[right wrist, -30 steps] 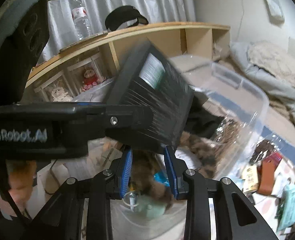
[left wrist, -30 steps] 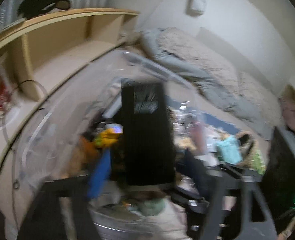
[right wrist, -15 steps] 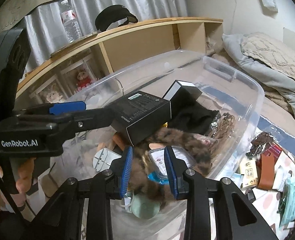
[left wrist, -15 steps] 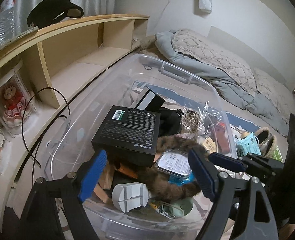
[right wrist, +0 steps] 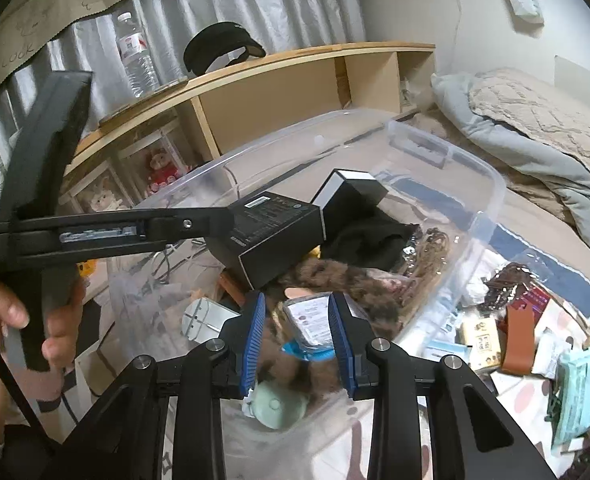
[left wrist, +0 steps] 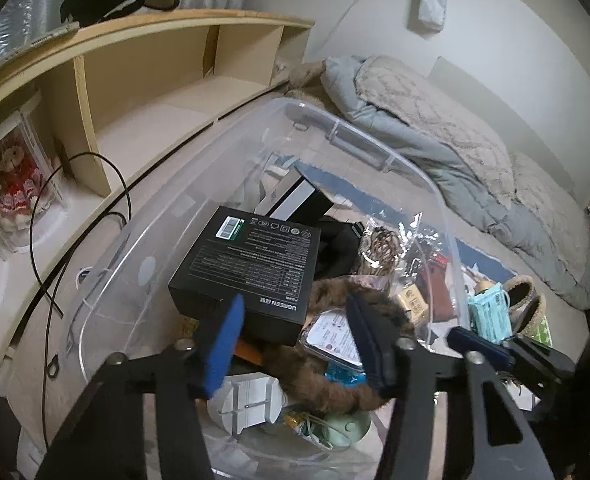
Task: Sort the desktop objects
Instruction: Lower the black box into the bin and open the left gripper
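1. Since a second ago, when the black carton box (left wrist: pixel 251 268) stood upright and blurred in front of the left tool (left wrist: pixel 295 336), it has come to lie flat on the pile inside the clear plastic bin (left wrist: pixel 359 140), label side up.
2. Left tool: its jaws are closing with nothing pressed between the blue pads (left wrist: pixel 225 344); the near corner of the box shows just behind the left pad.
3. Right tool (right wrist: pixel 297 340): its jaws stand narrowly apart and grip nothing, hanging over the near end of the bin.
4. From the right wrist view, a hand (right wrist: pixel 23 320) holds the left tool's handle, and that tool's fingers reach to the box's left edge.
5. Beside the box lie a second black box with a white side (right wrist: pixel 351 192), black cloth (right wrist: pixel 371 240), a brown furry piece (right wrist: pixel 347 280) and a white plastic part (left wrist: pixel 251 400).
6. Outside the bin on the right, small packets and a brown leather strap (right wrist: pixel 519 332) are scattered on a patterned surface.
7. Behind, a wooden shelf (right wrist: pixel 279 92) carries a water bottle (right wrist: pixel 137 56) and a black cap (right wrist: pixel 219 46).
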`<action>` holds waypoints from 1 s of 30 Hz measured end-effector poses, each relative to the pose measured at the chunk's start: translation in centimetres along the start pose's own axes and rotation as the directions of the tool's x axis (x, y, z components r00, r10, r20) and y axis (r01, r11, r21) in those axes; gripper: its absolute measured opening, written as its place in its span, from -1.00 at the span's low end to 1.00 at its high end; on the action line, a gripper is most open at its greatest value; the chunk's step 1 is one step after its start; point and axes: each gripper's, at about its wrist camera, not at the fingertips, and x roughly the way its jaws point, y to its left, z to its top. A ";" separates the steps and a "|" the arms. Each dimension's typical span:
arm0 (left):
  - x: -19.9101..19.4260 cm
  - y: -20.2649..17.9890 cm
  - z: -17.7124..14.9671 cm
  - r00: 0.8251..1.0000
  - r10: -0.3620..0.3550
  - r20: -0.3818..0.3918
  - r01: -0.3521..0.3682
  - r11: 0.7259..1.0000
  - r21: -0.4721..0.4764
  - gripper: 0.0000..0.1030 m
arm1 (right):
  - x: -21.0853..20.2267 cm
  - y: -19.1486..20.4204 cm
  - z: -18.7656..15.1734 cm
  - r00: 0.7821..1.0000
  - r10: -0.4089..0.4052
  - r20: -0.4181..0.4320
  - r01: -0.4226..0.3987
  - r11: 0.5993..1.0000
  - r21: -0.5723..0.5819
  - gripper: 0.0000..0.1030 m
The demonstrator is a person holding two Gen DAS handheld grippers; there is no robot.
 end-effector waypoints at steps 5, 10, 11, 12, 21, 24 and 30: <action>1.8 -0.3 0.5 0.999 0.035 -0.035 -0.035 0.999 -0.013 0.00 | -1.1 -1.1 0.0 1.000 0.001 0.013 -0.001 1.000 0.015 -0.35; 3.8 -0.5 0.9 0.994 0.051 -0.097 -0.054 0.998 -0.027 0.00 | -1.6 -1.7 -0.2 1.000 0.002 0.016 -0.002 1.000 0.023 -0.35; 4.2 -0.5 0.9 0.992 0.055 -0.110 -0.059 0.998 -0.029 0.00 | -1.6 -1.8 -0.2 1.000 0.003 0.016 -0.003 1.000 0.022 -0.35; 4.6 -0.6 0.9 0.991 0.057 -0.124 -0.060 0.998 -0.025 0.00 | -1.7 -1.9 -0.2 1.000 0.003 0.017 -0.003 1.000 0.022 -0.35; 5.8 -2.1 0.4 0.970 0.092 -0.226 -0.082 0.995 0.052 0.32 | -2.3 -3.4 -0.5 1.000 0.006 0.015 -0.007 0.999 0.054 -0.35; 5.9 -2.5 0.4 0.960 0.178 -0.215 -0.162 0.983 0.089 0.34 | -2.3 -3.6 -0.5 1.000 0.006 0.013 -0.006 0.998 0.060 -0.35; 3.8 -1.6 0.8 0.987 0.123 -0.099 -0.120 0.992 0.038 0.34 | -2.2 -3.0 -0.5 1.000 0.007 0.015 -0.007 0.999 0.045 -0.35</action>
